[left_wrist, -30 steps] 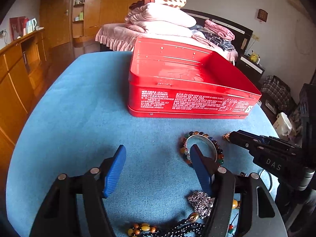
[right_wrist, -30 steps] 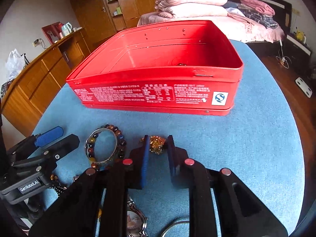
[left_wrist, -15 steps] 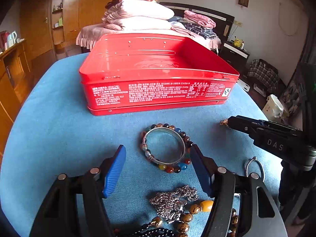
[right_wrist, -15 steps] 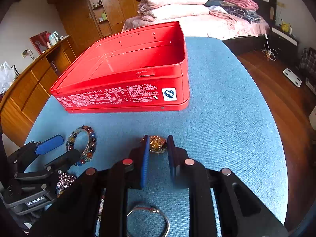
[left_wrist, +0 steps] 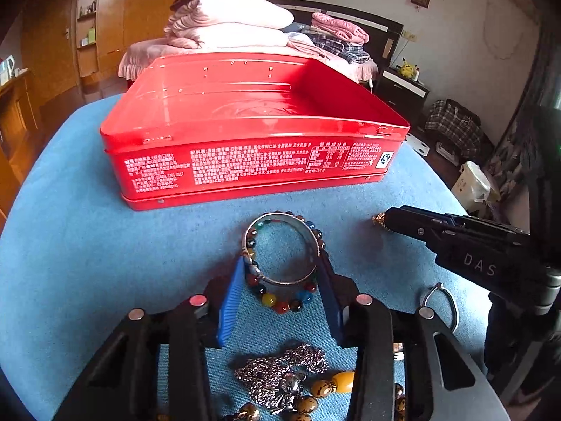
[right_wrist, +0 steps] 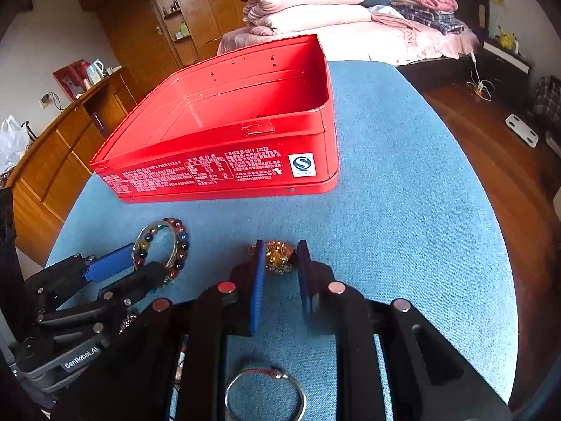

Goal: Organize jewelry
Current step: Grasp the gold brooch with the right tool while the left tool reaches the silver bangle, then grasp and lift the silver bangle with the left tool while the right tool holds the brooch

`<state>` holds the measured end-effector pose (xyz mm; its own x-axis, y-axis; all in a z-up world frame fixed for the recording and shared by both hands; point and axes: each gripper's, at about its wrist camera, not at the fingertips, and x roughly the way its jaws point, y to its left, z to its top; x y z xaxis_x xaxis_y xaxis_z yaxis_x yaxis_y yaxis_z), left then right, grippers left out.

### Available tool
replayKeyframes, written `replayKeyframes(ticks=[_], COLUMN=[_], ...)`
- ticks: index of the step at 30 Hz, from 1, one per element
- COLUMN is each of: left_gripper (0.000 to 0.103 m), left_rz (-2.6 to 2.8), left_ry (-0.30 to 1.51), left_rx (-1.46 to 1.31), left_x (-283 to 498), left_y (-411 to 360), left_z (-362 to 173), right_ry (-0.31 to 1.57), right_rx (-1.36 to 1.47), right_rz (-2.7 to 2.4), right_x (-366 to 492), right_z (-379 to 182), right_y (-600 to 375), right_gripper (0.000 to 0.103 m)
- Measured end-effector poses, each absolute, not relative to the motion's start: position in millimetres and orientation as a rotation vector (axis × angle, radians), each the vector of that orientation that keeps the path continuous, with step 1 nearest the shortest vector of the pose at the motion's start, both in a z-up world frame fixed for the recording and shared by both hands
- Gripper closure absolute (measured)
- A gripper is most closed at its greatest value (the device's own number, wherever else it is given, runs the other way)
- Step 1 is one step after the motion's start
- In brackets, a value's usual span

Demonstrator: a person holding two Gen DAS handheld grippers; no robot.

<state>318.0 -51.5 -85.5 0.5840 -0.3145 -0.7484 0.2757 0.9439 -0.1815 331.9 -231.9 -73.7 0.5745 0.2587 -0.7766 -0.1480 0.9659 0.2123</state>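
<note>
Bead bracelet [left_wrist: 280, 273] w/ silver bangle [left_wrist: 280, 249] btwn closing left gripper [left_wrist: 280, 291], right gripper [right_wrist: 278, 270] clamping gold ornament [right_wrist: 279, 256]

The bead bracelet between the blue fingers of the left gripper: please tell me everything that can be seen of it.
The bead bracelet is a ring of round glossy beads in red, orange, yellow, blue, green and dark brown. A thin silver bangle lies together with it, propped up at the far side. Both rest on the blue cloth in front of the red tin, apart from it. The left gripper is closing around them, its blue pads at the beads on either side.
</note>
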Motion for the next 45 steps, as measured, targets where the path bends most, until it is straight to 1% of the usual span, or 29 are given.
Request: replayKeyframes(ticks=[1, 2, 3, 7, 8, 9, 10, 11, 15, 17, 18, 20, 21, 22, 23, 26, 33, 38, 42, 43, 44, 45], left_gripper=[0.082, 0.087, 0.088, 0.088, 0.087, 0.084, 0.077, 0.071, 0.065, 0.056, 0.056, 0.056, 0.058, 0.075, 0.084, 0.091, 0.097, 0.097, 0.097, 0.095, 0.086, 0.081], left_rz=[-0.335, -0.344, -0.358, -0.360, -0.360, -0.364, -0.364, -0.357, -0.353, -0.357, -0.354, -0.345, -0.342, -0.332, -0.320, -0.333, -0.315, -0.306, -0.244, -0.235, -0.232, -0.229], left_ry=[0.882, 0.885, 0.889, 0.887, 0.887, 0.884, 0.881, 0.879, 0.894, 0.896, 0.894, 0.891, 0.890, 0.893, 0.893, 0.898, 0.884, 0.845, 0.893, 0.912, 0.924, 0.929], left_rx=[-0.048, -0.059, -0.073, -0.084, -0.084, -0.082, -0.071, -0.055, -0.043, -0.045, -0.036, -0.016, -0.011, -0.005, 0.001, -0.046, -0.119, -0.170, -0.179, -0.188, -0.209, -0.221], left_x=[318.2, 318.3, 318.9, 318.2, 316.9, 317.0, 316.9, 316.9, 319.8, 321.8, 321.8, 321.8, 321.1, 321.3, 321.5, 324.0, 322.4, 319.1, 328.0, 328.8, 330.2, 330.0], left_y=[-49.8, -47.6, -45.6, -41.6, -43.9, -43.9, -46.1, -47.4, -52.2, -52.9, -54.2, -57.3, -58.3, -58.0, -58.7, -47.2, -19.0, 5.4, 23.3, 26.7, 30.1, 31.6], left_z=[-85.6, -85.9, -86.1, -85.2, -84.3, -84.7, -84.3, -85.0, -86.9, -86.9, -87.0, -86.0, -85.6, -86.0, -85.9, -85.4, -78.6, -63.9, -71.2, -75.8, -78.8, -80.4], right_ry=[0.926, 0.922, 0.918, 0.919, 0.920, 0.920, 0.919, 0.920, 0.921, 0.922, 0.922, 0.924, 0.925, 0.926, 0.927, 0.928, 0.928, 0.928, 0.928, 0.928, 0.928, 0.928], right_rx=[0.129, 0.129, 0.127, 0.128, 0.130, 0.130, 0.130, 0.131, 0.126, 0.123, 0.125, 0.129, 0.130, 0.131, 0.131, 0.130, 0.133, 0.137, 0.135, 0.134, 0.134, 0.135], right_rz=[0.238, 0.238, 0.238, 0.239, 0.240, 0.240, 0.241, 0.243, 0.251, 0.251, 0.251, 0.247, 0.246, 0.245, 0.246, 0.246, 0.245, 0.246, 0.246, 0.246, 0.246, 0.246], right_x=[331.0, 330.7, 330.4, 329.8, 329.9, 329.3, 329.3, 329.4, 329.8, 329.6, 329.5, 329.7, 330.0, 330.0, 329.9, 330.1, 329.9, 329.9, 329.8, 329.8, 329.7, 329.8], right_z=[-73.5, -72.9, -72.3, -72.4, -72.3, -72.3, -72.4, -72.2, -72.1, -72.2, -72.4, -73.1, -73.4, -73.7, -74.1, -74.5, -74.7, -74.7, -74.6, -74.5, -74.5, -74.6], right_y=[-232.1, -232.5, -232.5, -232.3, -232.4, -232.2, -232.3, -232.3, -229.7, -228.8, -228.8, -229.3, -229.7, -229.7, -229.6, -228.8, -230.9, -232.4, -232.9, -232.8, -233.0, -232.8], right_gripper=[0.086, 0.086, 0.086, 0.086, 0.086, 0.086, 0.086, 0.086, 0.086, 0.086, 0.086, 0.086, 0.086, 0.086, 0.086, 0.086, 0.086, 0.086, 0.086, 0.086, 0.086, 0.086])
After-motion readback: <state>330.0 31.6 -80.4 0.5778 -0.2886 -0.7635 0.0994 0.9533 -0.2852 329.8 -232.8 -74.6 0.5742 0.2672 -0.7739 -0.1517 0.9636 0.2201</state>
